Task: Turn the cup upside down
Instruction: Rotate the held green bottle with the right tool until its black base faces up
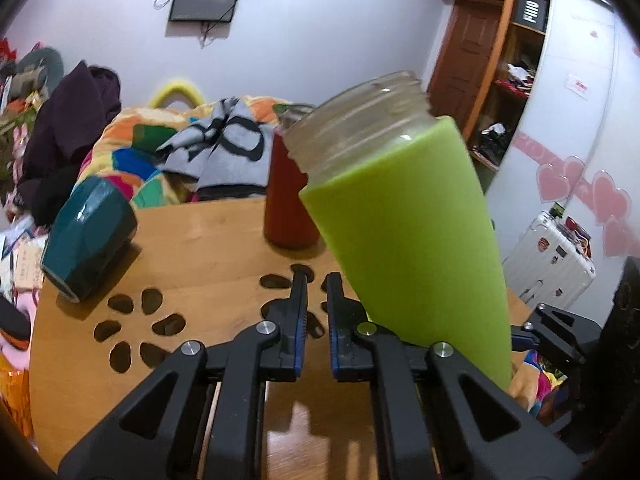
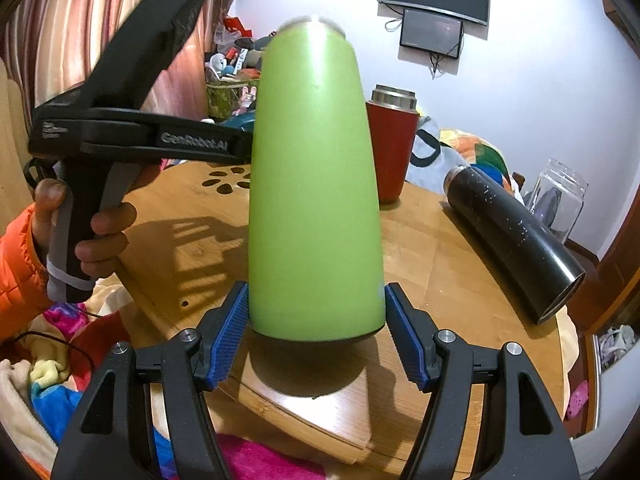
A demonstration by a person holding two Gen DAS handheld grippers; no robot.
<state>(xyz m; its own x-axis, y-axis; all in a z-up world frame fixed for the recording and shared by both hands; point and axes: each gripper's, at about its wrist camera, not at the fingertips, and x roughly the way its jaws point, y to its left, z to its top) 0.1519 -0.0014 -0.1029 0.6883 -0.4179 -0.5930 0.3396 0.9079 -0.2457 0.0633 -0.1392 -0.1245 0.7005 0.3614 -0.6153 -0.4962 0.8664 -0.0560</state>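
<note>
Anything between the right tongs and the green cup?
Nothing visible. The right tongs already bracket the base of the green cup, one blue pad at each side, no object between. The red cup and black bottle sit farther back on the table.

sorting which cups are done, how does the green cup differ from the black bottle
The green cup stands mouth-up between the right gripper's pads; the black bottle lies on its side on the wooden table, untouched. The green cup is plain and tapers toward its top; the black bottle is a straight cylinder flecked with white. Both have no lid.
</note>
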